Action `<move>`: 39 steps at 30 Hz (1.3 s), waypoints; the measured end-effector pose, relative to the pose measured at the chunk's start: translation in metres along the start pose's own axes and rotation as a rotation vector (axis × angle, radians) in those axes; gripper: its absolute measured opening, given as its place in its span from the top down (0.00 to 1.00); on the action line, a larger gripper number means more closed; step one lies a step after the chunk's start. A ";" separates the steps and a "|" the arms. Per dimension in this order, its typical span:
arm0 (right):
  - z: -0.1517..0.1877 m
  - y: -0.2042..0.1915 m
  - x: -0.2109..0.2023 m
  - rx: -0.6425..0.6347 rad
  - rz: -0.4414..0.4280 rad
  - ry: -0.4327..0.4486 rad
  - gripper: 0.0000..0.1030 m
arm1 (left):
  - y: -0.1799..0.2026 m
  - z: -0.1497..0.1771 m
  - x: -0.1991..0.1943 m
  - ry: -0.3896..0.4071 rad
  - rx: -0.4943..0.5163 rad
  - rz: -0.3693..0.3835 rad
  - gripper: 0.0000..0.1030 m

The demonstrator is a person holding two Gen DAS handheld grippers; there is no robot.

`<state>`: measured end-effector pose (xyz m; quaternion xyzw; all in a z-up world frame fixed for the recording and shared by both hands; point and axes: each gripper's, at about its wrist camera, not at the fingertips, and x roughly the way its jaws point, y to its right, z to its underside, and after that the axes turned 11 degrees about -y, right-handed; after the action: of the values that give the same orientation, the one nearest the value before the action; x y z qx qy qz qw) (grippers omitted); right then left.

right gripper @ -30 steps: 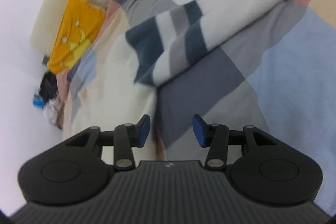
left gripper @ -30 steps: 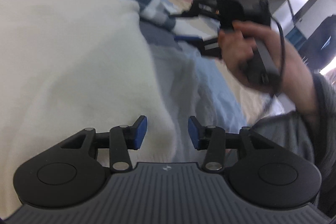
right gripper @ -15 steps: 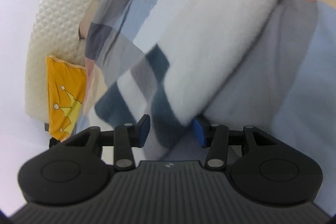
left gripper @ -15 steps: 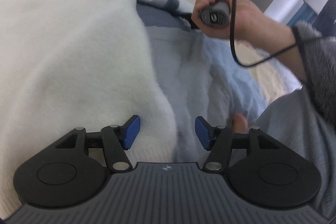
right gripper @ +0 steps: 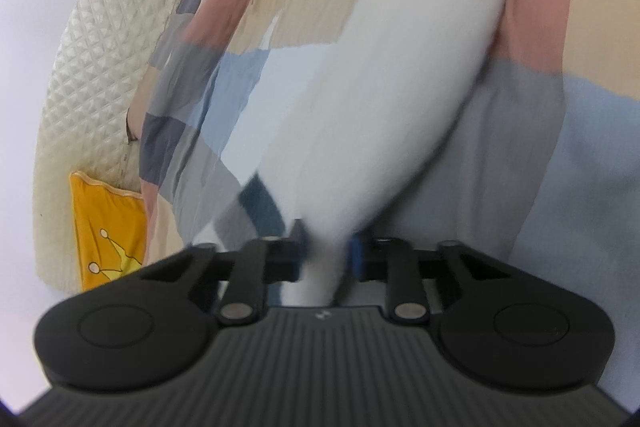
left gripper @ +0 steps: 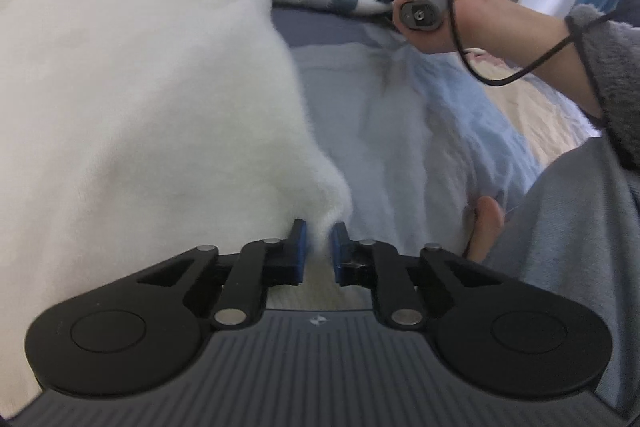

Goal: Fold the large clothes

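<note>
The fingers of the left gripper (left gripper: 318, 247) have just been closing and are now pinching the near corner of the white fluffy sweater (left gripper: 140, 87); the white pile is filling the narrow gap between the two blue pads. The fingers of the right gripper (right gripper: 326, 255) have also just been closing, and they are clamping the end of the sweater's sleeve (right gripper: 400, 87), where the white fabric is passing between them. Just to the left of these fingers the dark blue and grey striped cuff (right gripper: 252, 203) is showing.

The sweater is lying spread on the bed, on a patchwork cover (left gripper: 420, 127) of blue, grey, pink and beige squares. Its body is stretching away ahead and to the left of the left fingers, and the sleeve is running ahead and up to the right from the right fingers. In the left wrist view the person's right hand (left gripper: 452, 15) is holding its gripper far ahead and to the right, at the striped cuff.

I judge that the step in hand is taking hold before a fold. To do it well, both grips should be keeping enough fabric, because the thick pile may be slipping out when only hairs are caught. The two hands should be lifting together and only a little, keeping the edge between them lightly stretched, so the sleeve is landing flat on the body without dragging the rest.
</note>
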<state>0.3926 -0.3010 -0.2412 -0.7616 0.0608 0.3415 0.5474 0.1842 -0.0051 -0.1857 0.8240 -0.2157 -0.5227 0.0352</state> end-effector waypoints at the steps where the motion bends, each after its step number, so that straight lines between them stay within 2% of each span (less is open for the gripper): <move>1: 0.000 -0.002 -0.004 -0.009 -0.004 0.021 0.86 | -0.001 0.000 -0.003 0.002 -0.007 0.014 0.87; 6: -0.007 -0.018 -0.016 -0.090 -0.016 0.100 0.90 | -0.009 -0.001 -0.020 0.030 -0.028 0.100 0.88; 8: -0.009 -0.020 -0.015 -0.140 0.049 0.120 0.90 | -0.009 0.000 -0.021 0.023 -0.016 0.121 0.88; 9: -0.010 -0.019 -0.013 -0.159 0.076 0.116 0.90 | -0.010 0.001 -0.020 0.011 -0.007 0.132 0.92; 12: -0.011 -0.014 -0.006 -0.190 0.149 0.114 0.90 | -0.010 0.002 -0.012 -0.048 -0.015 0.218 0.94; 14: -0.011 -0.013 -0.003 -0.226 0.197 0.119 0.90 | -0.004 0.005 -0.005 -0.091 0.006 0.239 0.98; 18: -0.007 -0.017 0.001 -0.298 0.246 0.117 0.90 | 0.003 0.011 0.004 -0.137 0.033 0.223 0.98; 20: -0.007 -0.020 0.000 -0.309 0.254 0.112 0.89 | 0.002 0.011 0.001 -0.135 0.029 0.234 0.98; 27: -0.004 -0.023 -0.009 -0.322 0.260 0.076 0.85 | -0.005 0.002 -0.023 -0.036 0.012 0.243 0.97; 29: 0.000 -0.028 -0.011 -0.359 0.275 0.069 0.80 | -0.005 -0.004 -0.026 -0.007 -0.005 0.236 0.94; 30: 0.002 -0.030 -0.013 -0.378 0.285 0.067 0.78 | -0.006 -0.005 -0.028 0.004 -0.010 0.231 0.87; 31: 0.003 -0.032 -0.013 -0.390 0.294 0.064 0.72 | -0.009 -0.006 -0.032 0.018 -0.021 0.226 0.75; 32: 0.005 -0.033 -0.014 -0.401 0.302 0.056 0.61 | -0.011 -0.006 -0.035 0.033 -0.030 0.220 0.69; 33: 0.007 -0.034 -0.016 -0.402 0.306 0.051 0.54 | -0.014 -0.008 -0.037 0.050 -0.040 0.215 0.58; 34: 0.010 -0.035 -0.020 -0.397 0.302 0.048 0.39 | -0.017 -0.009 -0.041 0.066 -0.052 0.205 0.52; 35: 0.012 -0.035 -0.023 -0.391 0.294 0.042 0.31 | -0.019 -0.010 -0.042 0.073 -0.062 0.196 0.50; 39: 0.026 -0.046 -0.036 -0.408 0.267 0.000 0.30 | -0.037 -0.015 -0.055 0.114 -0.120 0.171 0.49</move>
<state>0.3756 -0.2702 -0.1879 -0.8417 0.0906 0.4158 0.3322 0.1898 0.0473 -0.1431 0.8274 -0.2515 -0.4820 0.1411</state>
